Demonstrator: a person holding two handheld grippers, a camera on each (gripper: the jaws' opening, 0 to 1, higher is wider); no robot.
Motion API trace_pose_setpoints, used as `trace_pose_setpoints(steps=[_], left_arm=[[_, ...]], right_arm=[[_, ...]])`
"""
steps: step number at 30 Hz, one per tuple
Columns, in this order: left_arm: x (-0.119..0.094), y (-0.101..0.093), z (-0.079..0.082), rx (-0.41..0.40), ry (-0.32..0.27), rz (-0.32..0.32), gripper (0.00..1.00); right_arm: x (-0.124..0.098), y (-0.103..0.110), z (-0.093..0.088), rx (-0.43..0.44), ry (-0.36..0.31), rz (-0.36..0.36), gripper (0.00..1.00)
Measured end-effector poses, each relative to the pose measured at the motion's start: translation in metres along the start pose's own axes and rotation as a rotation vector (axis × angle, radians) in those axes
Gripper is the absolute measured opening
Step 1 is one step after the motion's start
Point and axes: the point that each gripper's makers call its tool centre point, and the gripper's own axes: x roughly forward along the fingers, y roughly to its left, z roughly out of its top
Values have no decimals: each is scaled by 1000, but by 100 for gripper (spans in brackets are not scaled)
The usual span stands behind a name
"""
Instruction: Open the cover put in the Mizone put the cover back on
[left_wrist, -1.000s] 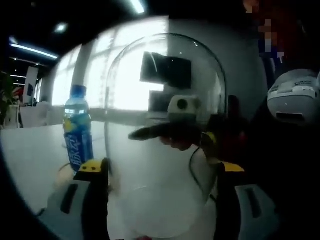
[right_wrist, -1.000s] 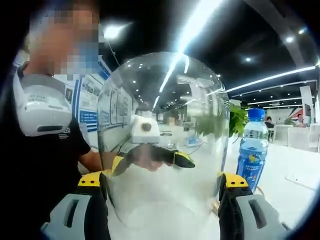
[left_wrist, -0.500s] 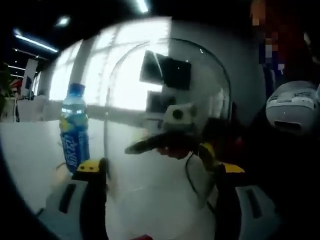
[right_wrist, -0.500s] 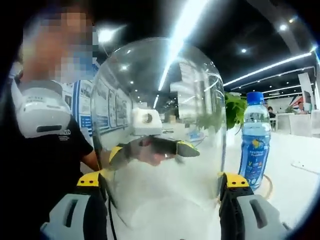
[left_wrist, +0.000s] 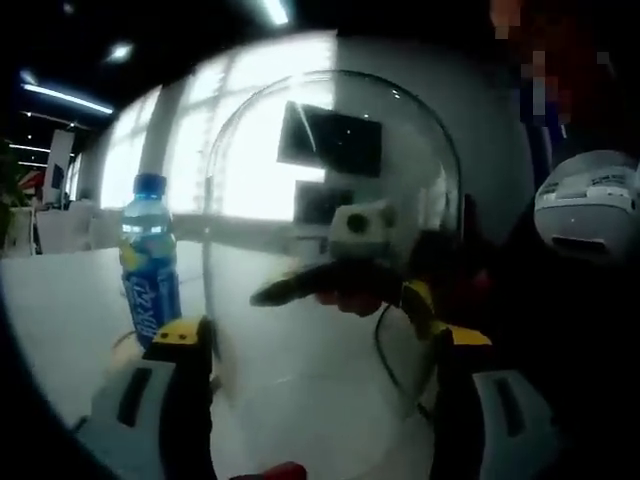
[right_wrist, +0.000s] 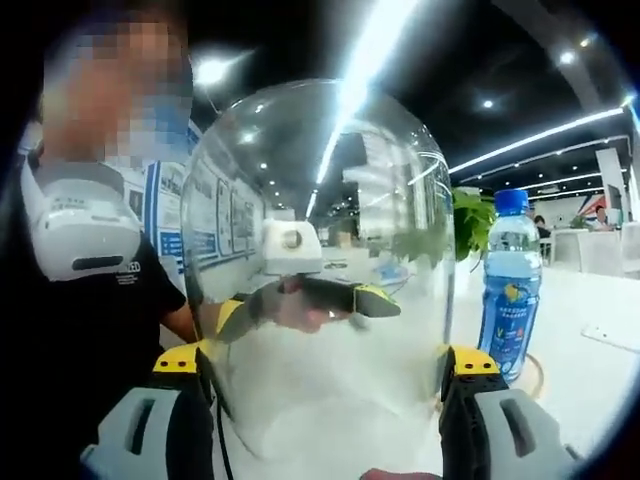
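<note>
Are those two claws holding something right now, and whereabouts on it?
Yes: the clear dome cover is held between both claws, the left claw and the right claw each clamping its lower sides.

Behind your work you have a white table (left_wrist: 60, 300), and beyond it a bright window wall (left_wrist: 200, 150). A dark monitor (left_wrist: 330, 140) hangs on the grey wall. In the right gripper view, a leafy green plant (right_wrist: 470, 225) stands past the table, posters (right_wrist: 170, 220) line the wall, and long ceiling lights (right_wrist: 540, 135) run overhead.

Left gripper (left_wrist: 322, 345) clasps dome cover (left_wrist: 335, 240) (clear)
</note>
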Motion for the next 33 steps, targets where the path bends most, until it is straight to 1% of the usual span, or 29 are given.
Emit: trace_pose_setpoints(steps=[7,13,15,17,19,21,22,24,27,33], left_arm=[[3,0,0,-6,0,-6,84],[9,-1,-4,25,12,4,85],[10,0,-5,24,0,-6,85],[10,0,-4,24,-5,-16,85],[12,1,-3,18,-1,-35,85],[14,1,-3,16,7,-46,86],[15,1,-4,15,9,-49,86],[15,1,-4,12,-8,-58,86],[18,0,-3,11,-14,-65,86],[19,0,-4,11,1,-63,87]], right_arm=[[3,0,2,-20,2,1,90],[4,-1,3,-28,-30,5,90],[4,-1,4,-30,-34,10,90],[5,-1,4,-35,-15,27,90],[6,-1,3,-36,10,45,90],[6,-2,3,-37,15,56,90],[6,-2,2,-36,15,59,91],[6,-2,2,-37,-14,66,91],[7,-1,4,-37,-32,71,91],[8,-1,4,-38,-17,84,91]])
